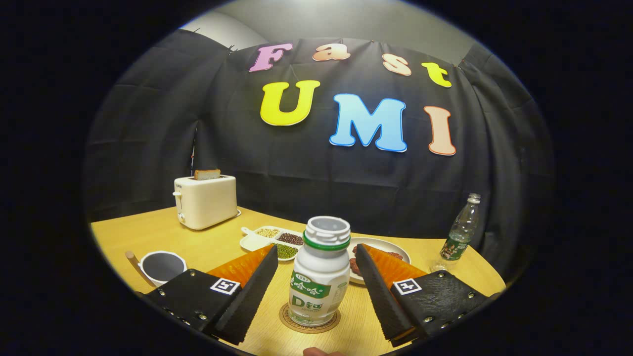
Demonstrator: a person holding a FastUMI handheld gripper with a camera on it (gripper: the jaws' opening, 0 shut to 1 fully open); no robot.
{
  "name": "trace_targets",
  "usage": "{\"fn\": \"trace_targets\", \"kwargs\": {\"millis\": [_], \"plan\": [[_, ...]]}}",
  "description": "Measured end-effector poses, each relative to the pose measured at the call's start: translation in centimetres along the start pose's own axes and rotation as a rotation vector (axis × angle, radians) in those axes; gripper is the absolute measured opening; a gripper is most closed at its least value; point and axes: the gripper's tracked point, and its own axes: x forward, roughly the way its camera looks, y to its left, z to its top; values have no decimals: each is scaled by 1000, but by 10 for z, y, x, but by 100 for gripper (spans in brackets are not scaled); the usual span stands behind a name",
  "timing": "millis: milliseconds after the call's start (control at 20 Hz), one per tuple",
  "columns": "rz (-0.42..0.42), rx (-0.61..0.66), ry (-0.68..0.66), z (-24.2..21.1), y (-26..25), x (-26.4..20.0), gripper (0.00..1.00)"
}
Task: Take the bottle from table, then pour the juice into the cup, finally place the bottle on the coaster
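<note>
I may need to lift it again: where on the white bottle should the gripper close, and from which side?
Grip the bottle at its straight middle, below the narrower neck, coming in level from the near side. It stands upright on the coaster, between the open gripper fingers, neither touching it.

A staged booth kitchen table (163, 232) (cloth-draped wall) with toaster (205, 200).

I see a wooden table (188, 237) with a pale, warm top, lit from above. Behind it black cloth (296, 173) hangs in folds as the booth's wall, wrapping round both sides. Above the cloth a plain grey wall (346, 20) shows, brighter near the top. The cloth falls below the table's far edge.
</note>
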Motion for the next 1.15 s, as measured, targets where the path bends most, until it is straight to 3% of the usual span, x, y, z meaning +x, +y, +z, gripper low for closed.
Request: {"fn": "trace_targets", "kwargs": {"millis": [650,1150], "plan": [[-92,20,-92,119,-24,-84,97],[-101,40,-98,128,-43,-115,97]]}}
